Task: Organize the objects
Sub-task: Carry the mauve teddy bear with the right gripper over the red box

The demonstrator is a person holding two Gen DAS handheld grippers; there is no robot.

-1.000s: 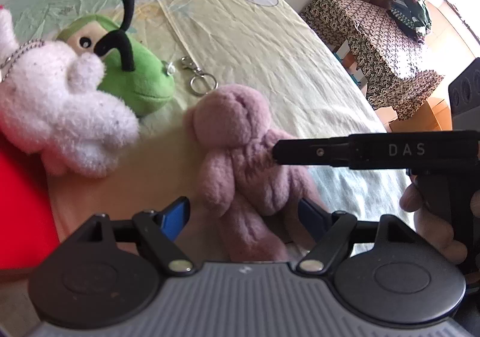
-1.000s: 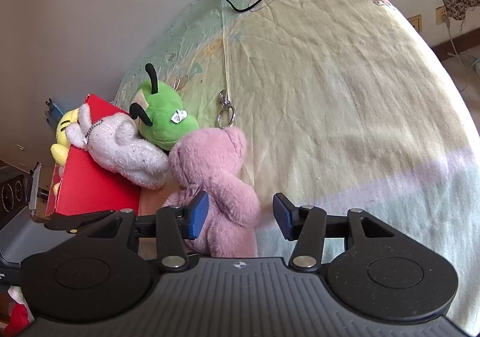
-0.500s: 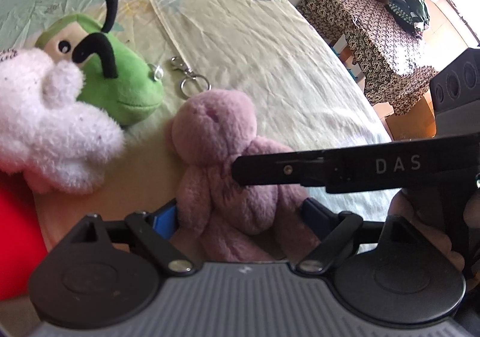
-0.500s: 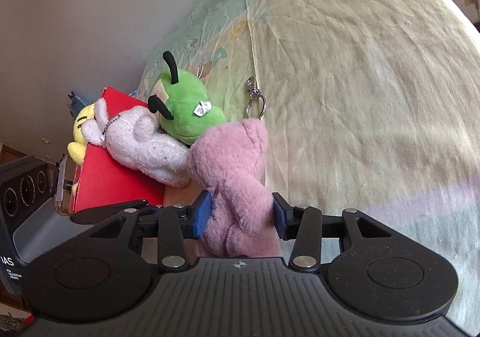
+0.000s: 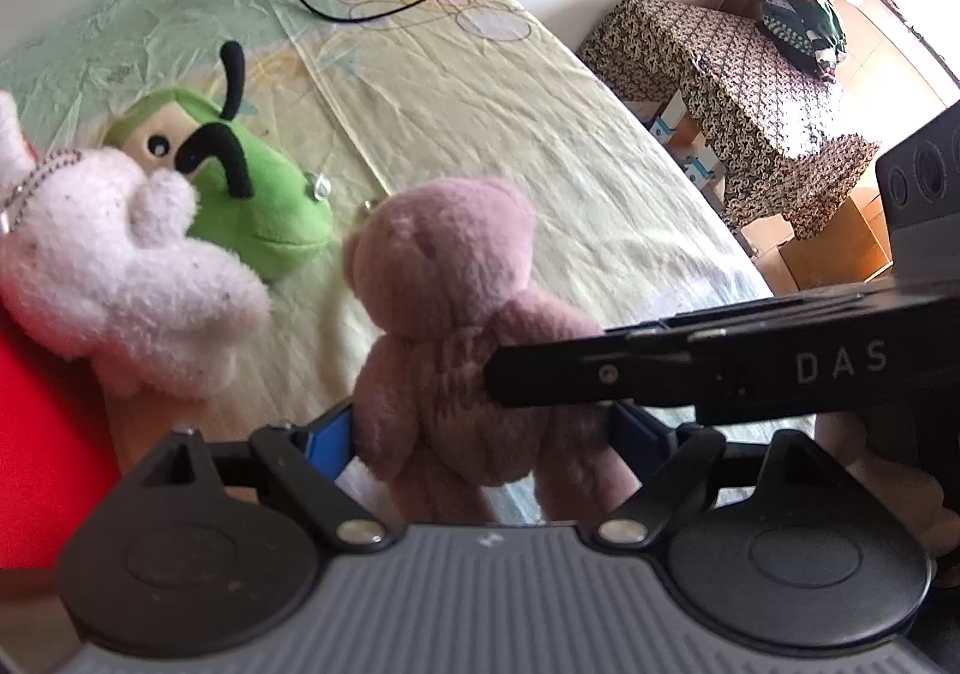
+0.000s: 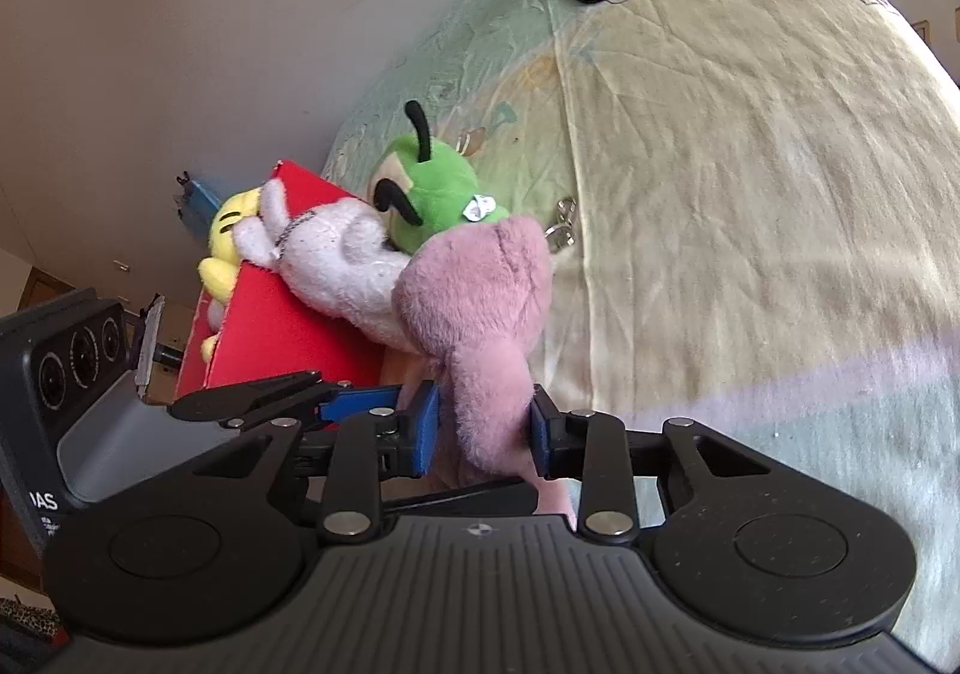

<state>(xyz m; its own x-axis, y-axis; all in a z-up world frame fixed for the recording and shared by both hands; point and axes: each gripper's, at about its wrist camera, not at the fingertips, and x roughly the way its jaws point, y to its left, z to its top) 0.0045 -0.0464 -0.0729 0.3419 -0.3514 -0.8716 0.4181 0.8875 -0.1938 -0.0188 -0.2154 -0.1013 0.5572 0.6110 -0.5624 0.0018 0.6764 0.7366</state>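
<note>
**Pink plush bear clamped by right claw**

Pink plush bear (image 6: 474,308) sits upright over the bed sheet (image 6: 750,182), just beside the white plush (image 6: 342,266) and green plush (image 6: 444,188). Right claw (image 6: 483,428) has just been closing; its blue pads press the bear's body. Left claw (image 5: 480,434) stands wide apart around the bear's lower body, pads not pressing. White plush lies over a red box (image 6: 282,332).

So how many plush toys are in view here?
4: pink bear in the right gripper, white plush on the red box, green one on the bed, yellow one behind the box. Others may be hidden.
</note>
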